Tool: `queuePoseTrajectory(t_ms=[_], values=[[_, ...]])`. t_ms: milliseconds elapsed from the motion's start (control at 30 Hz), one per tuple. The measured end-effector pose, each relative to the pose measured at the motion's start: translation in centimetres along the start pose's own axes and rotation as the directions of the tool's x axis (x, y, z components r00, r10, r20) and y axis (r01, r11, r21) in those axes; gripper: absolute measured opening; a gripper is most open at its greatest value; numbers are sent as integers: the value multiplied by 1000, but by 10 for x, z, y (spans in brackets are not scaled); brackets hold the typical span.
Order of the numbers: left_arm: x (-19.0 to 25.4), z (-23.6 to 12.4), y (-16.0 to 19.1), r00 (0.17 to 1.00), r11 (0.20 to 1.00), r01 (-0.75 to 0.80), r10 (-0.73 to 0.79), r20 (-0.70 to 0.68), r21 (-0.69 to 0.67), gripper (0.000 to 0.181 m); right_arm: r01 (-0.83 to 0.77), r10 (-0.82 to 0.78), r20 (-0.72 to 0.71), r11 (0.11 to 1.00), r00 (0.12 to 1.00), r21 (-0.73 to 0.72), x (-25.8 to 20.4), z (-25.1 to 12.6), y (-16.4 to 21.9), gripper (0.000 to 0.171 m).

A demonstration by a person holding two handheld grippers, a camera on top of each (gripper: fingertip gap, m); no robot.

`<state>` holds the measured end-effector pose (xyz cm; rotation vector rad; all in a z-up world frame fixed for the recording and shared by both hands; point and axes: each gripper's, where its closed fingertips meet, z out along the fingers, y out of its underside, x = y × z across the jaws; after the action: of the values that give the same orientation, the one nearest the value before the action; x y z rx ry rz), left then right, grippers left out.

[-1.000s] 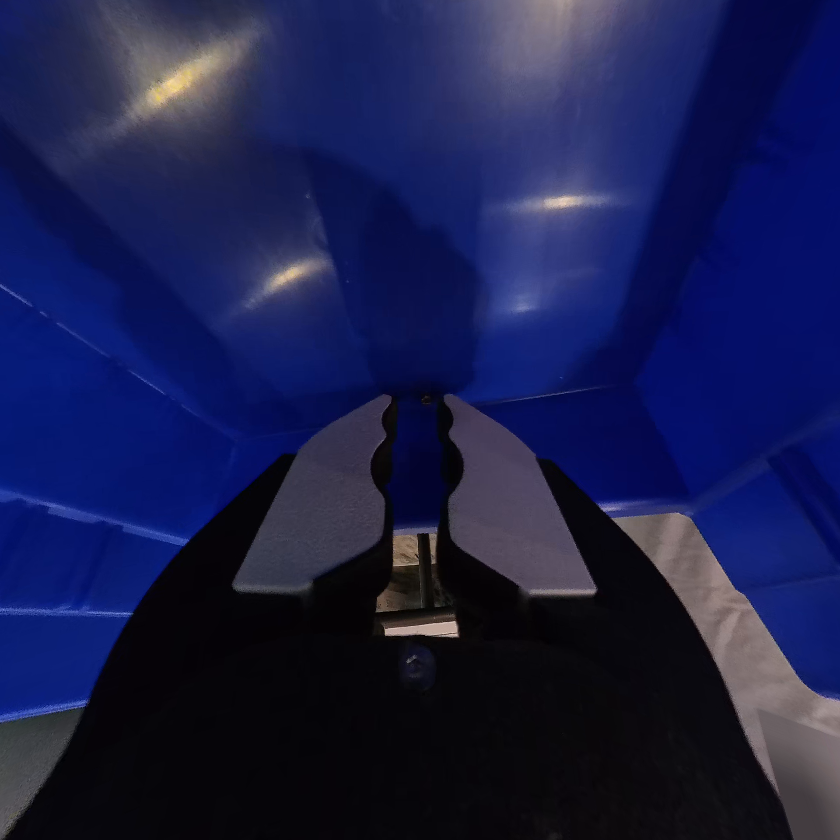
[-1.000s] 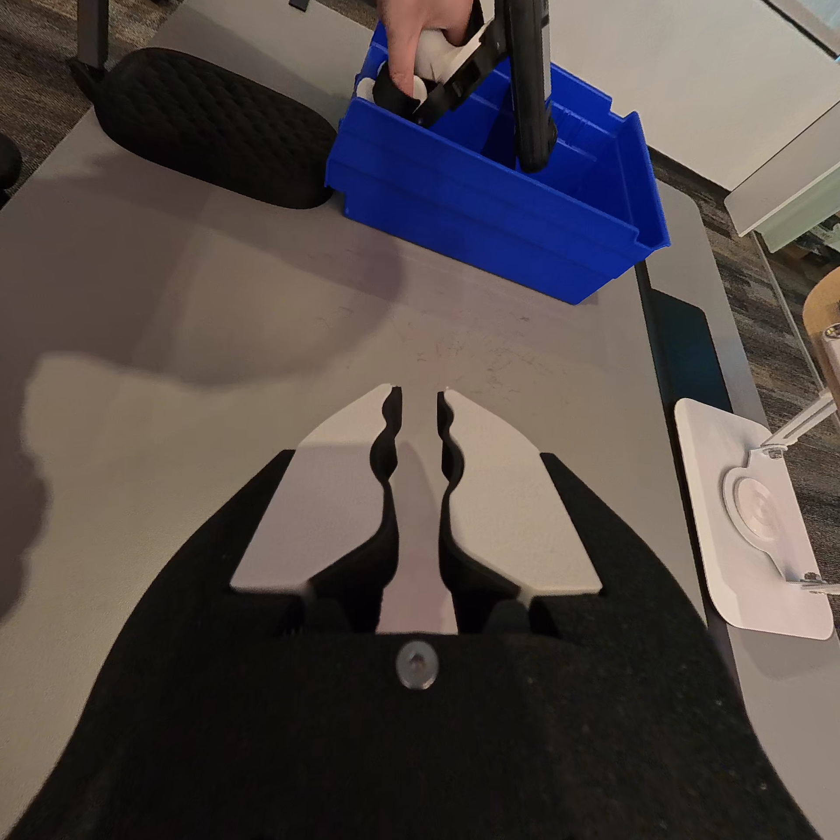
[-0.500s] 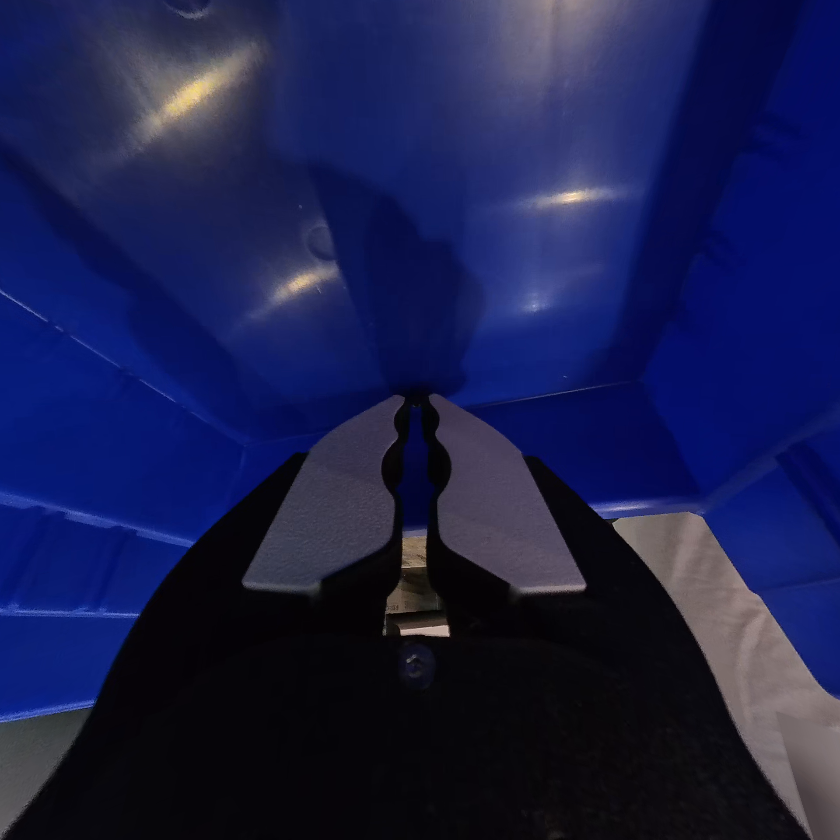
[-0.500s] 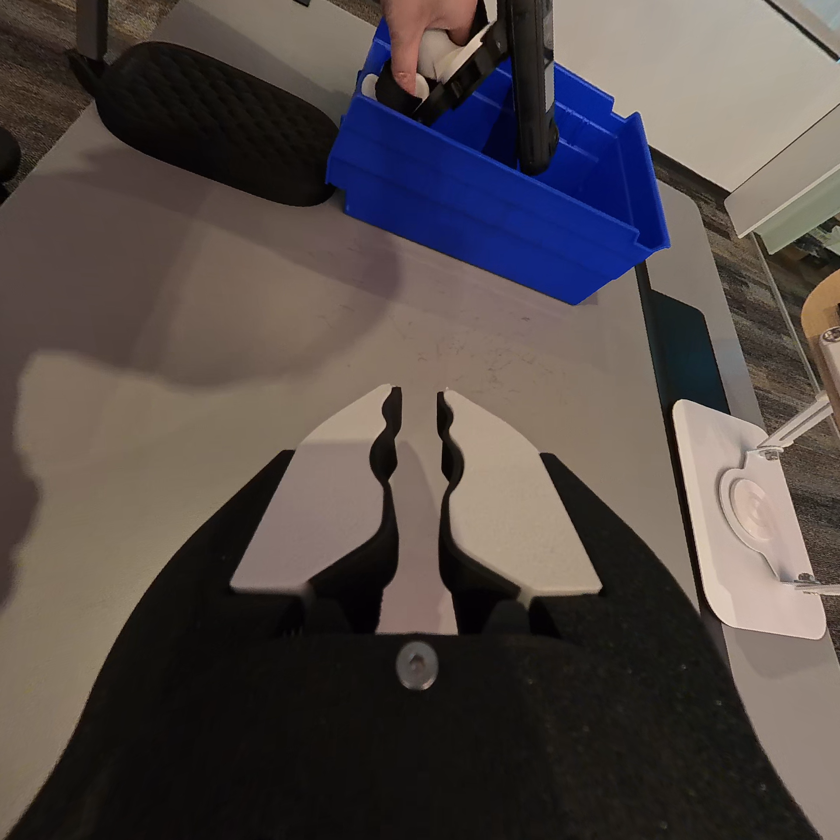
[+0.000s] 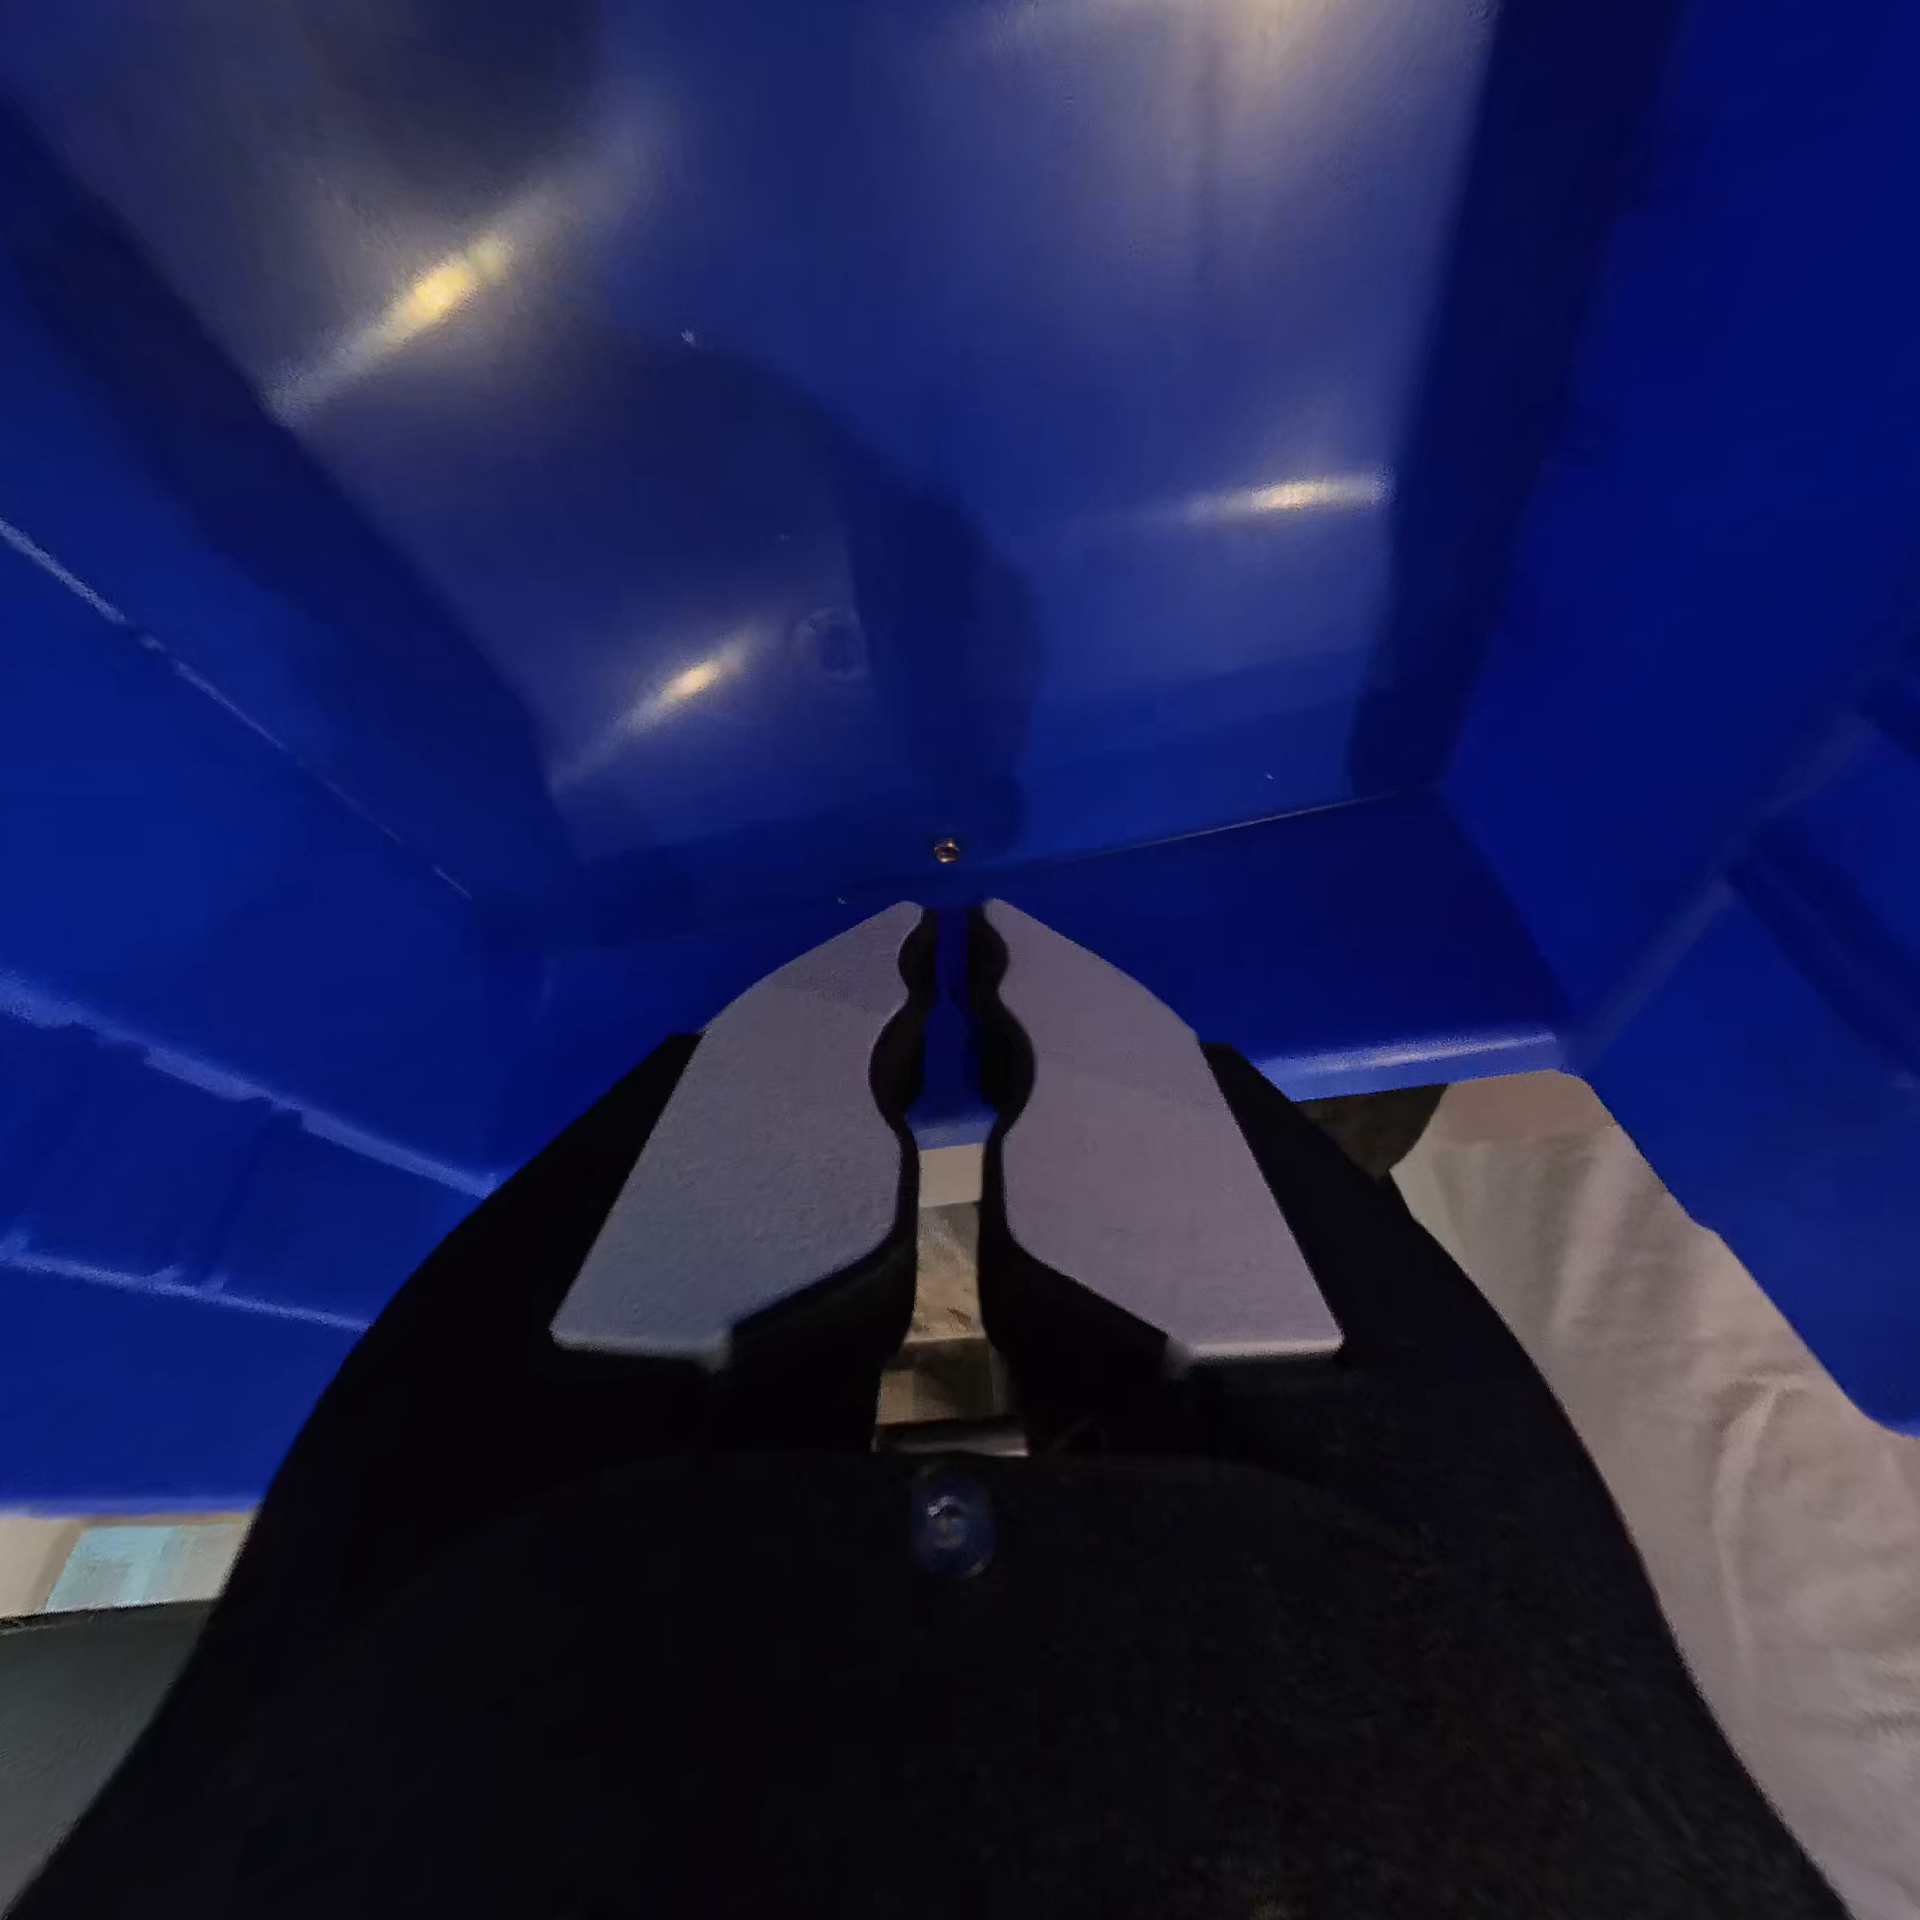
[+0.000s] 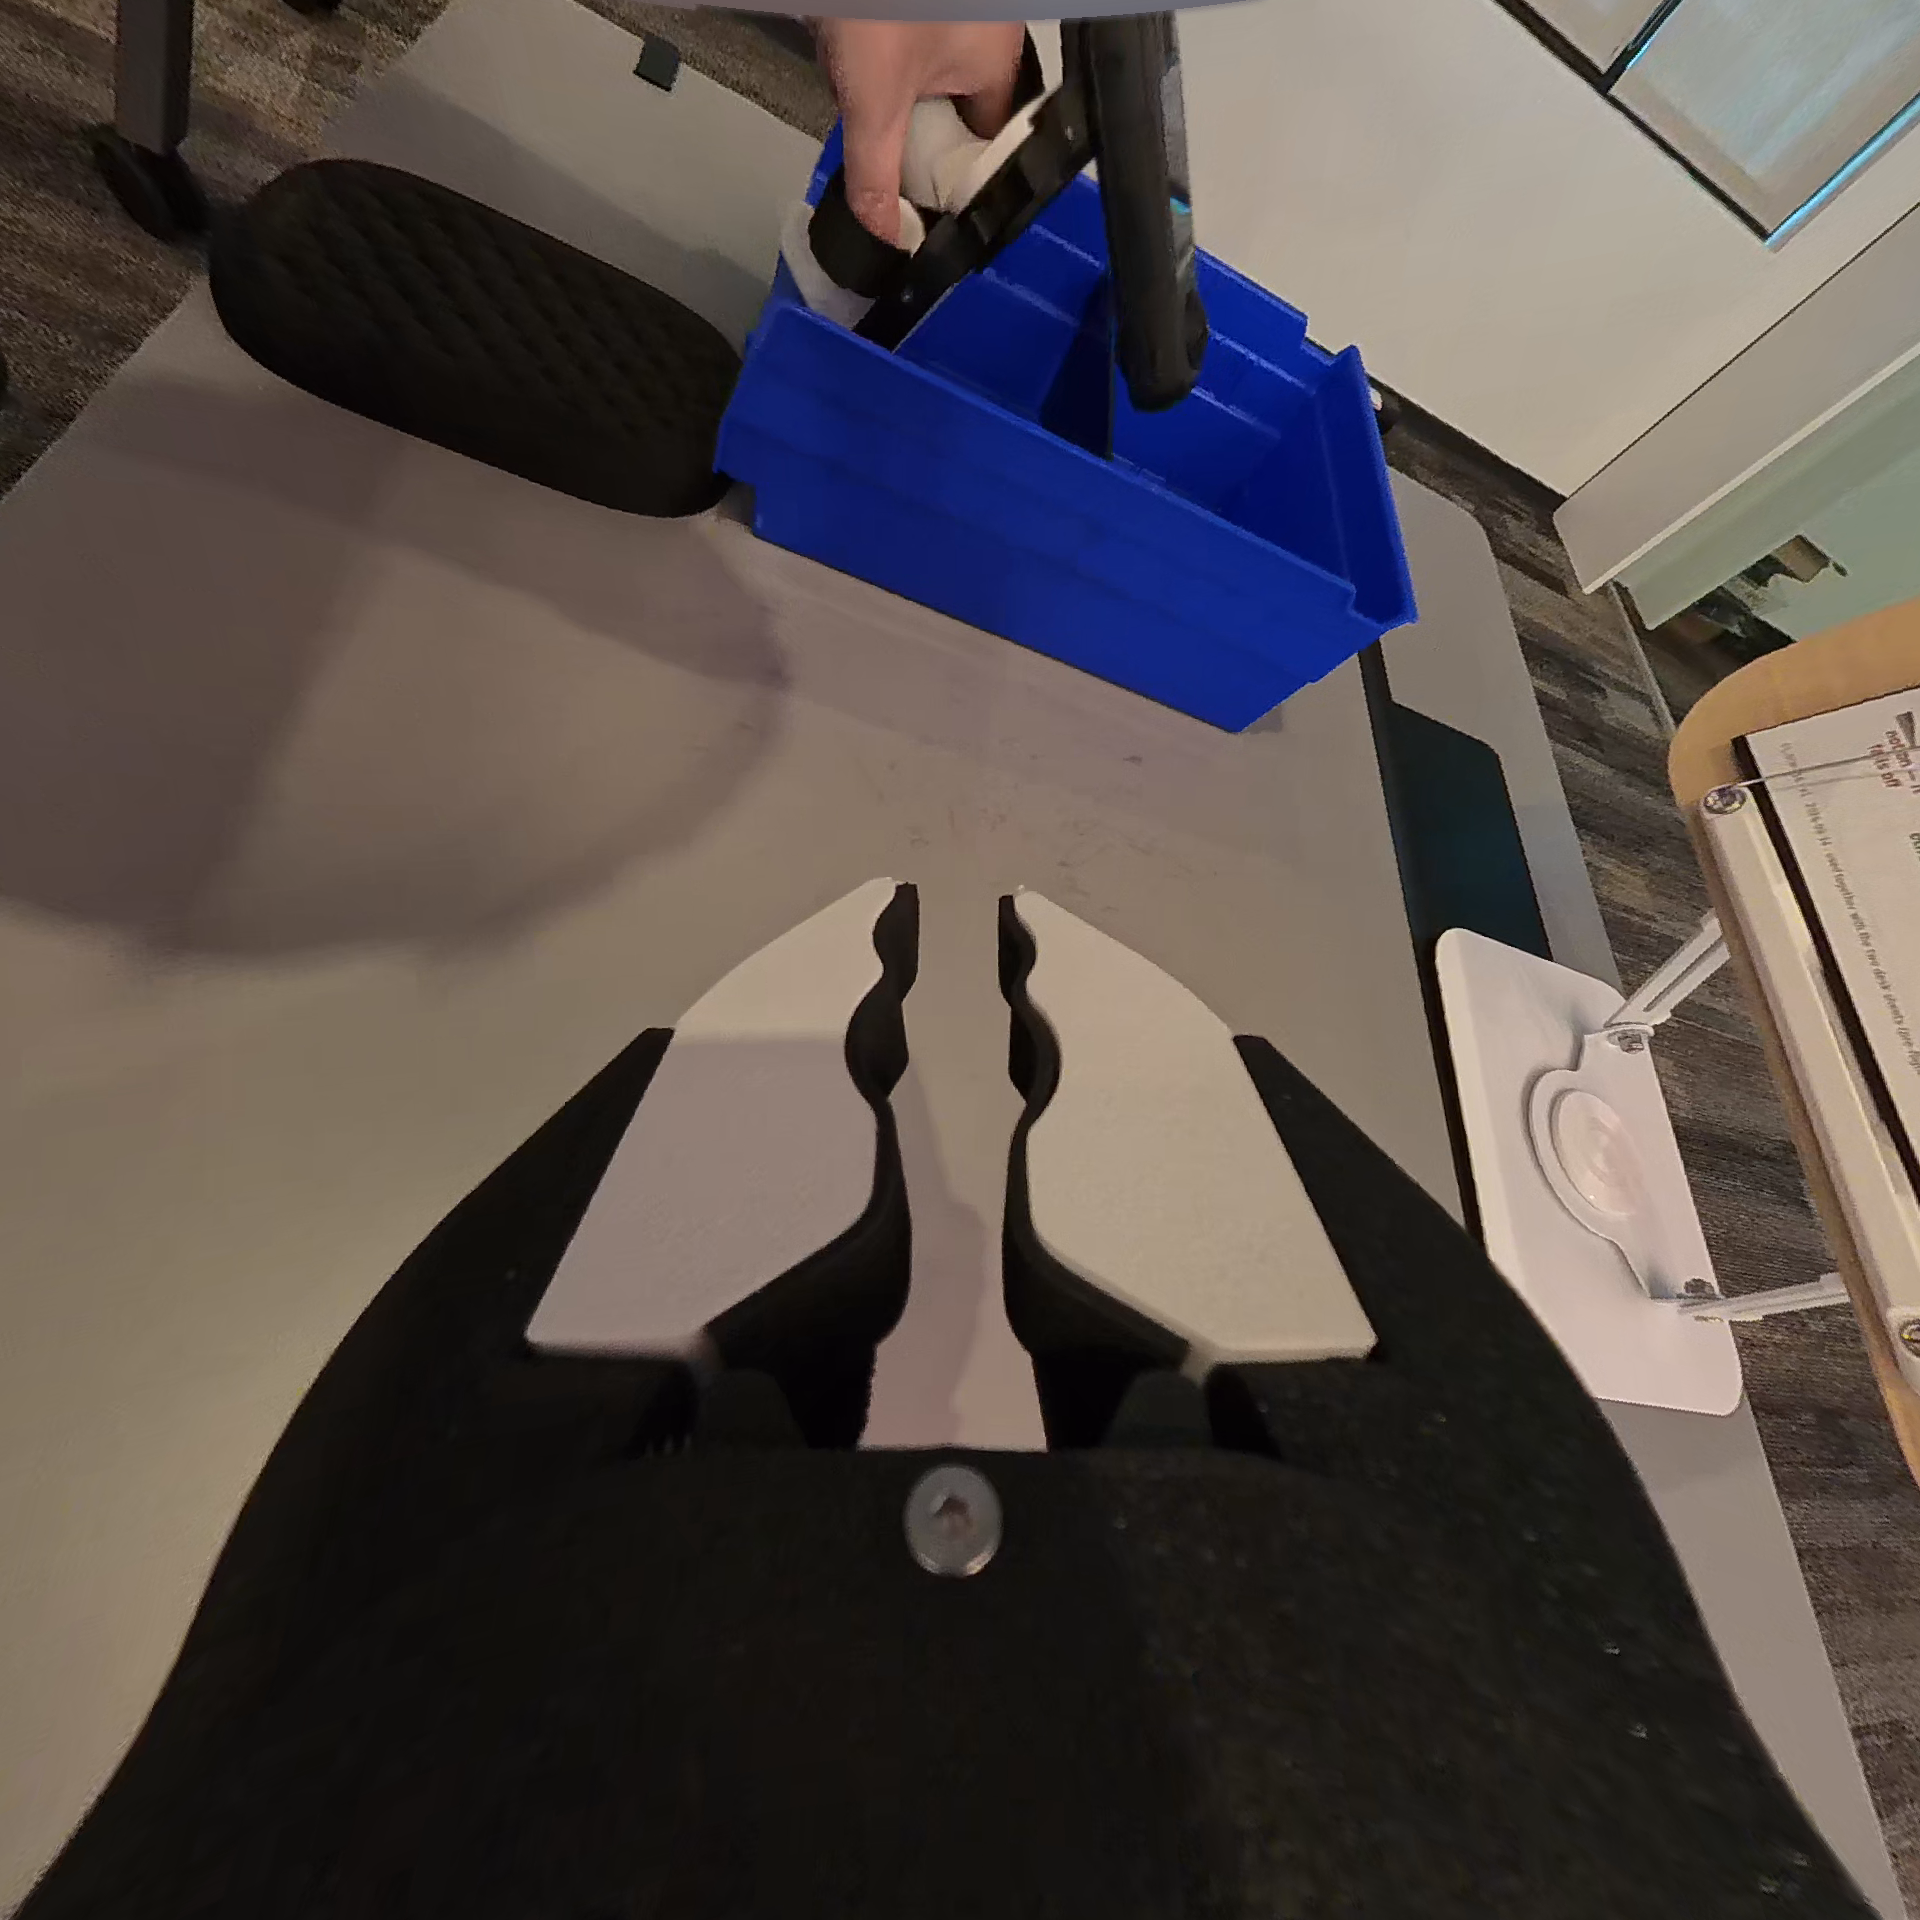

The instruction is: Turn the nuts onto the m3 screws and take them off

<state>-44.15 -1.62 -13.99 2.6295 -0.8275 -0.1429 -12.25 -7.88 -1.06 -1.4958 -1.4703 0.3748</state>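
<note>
In the left wrist view my left gripper [image 5: 951, 909] is down inside the blue bin [image 5: 727, 416]. Its jaws are closed to a thin slit, and only the blue of the bin shows between the pads. A small brass nut [image 5: 944, 852] lies on the bin floor just past the fingertips, apart from them. In the right wrist view my right gripper [image 6: 958, 899] is open and empty above the grey table [image 6: 520, 831]. Farther back, a hand [image 6: 894, 125] holds the left gripper [image 6: 1143, 260] in the blue bin [image 6: 1039, 540]. No screw is visible.
A black padded seat [image 6: 457, 332] stands left of the bin. A white plate with a round mount [image 6: 1558, 1174] lies at the table's right edge. Beyond it is a wooden board with a sheet of paper [image 6: 1818, 831]. A pale cloth [image 5: 1662, 1455] shows at the bin's lower right. Spacing between my two grippers at the tips: around 35 centimetres.
My left jaws closed from well apart to a thin slit near the nut. The gripper then drew back and the nut stayed on the bin floor. My right gripper rose slightly, still open.
</note>
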Motion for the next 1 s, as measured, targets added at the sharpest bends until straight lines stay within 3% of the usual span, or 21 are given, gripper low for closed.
queuePoseTrajectory(t_ms=[233, 433, 533, 833, 1000], values=[[1, 8, -5, 999, 999, 29, -30, -19, -32, 29, 15, -15, 6, 1000, 1000, -13, -3, 0, 0, 14], [2, 10, -7, 1000, 998, 17, -17, -10, -57, 24, 18, -17, 15, 1000, 1000, -17, -4, 1, 1, 14], [-3, 10, -10, 1000, 998, 20, -20, 13, -54, 12, 24, -23, 15, 999, 1000, -22, -5, 2, 1, 14], [-3, 11, -9, 1000, 999, 17, -17, 10, -51, 12, 39, -38, 29, 999, 999, -37, -9, 3, 1, 14], [-2, 11, -9, 1000, 998, 10, -11, -18, -55, 0, 40, -39, 21, 999, 999, -37, -7, 2, 1, 14]])
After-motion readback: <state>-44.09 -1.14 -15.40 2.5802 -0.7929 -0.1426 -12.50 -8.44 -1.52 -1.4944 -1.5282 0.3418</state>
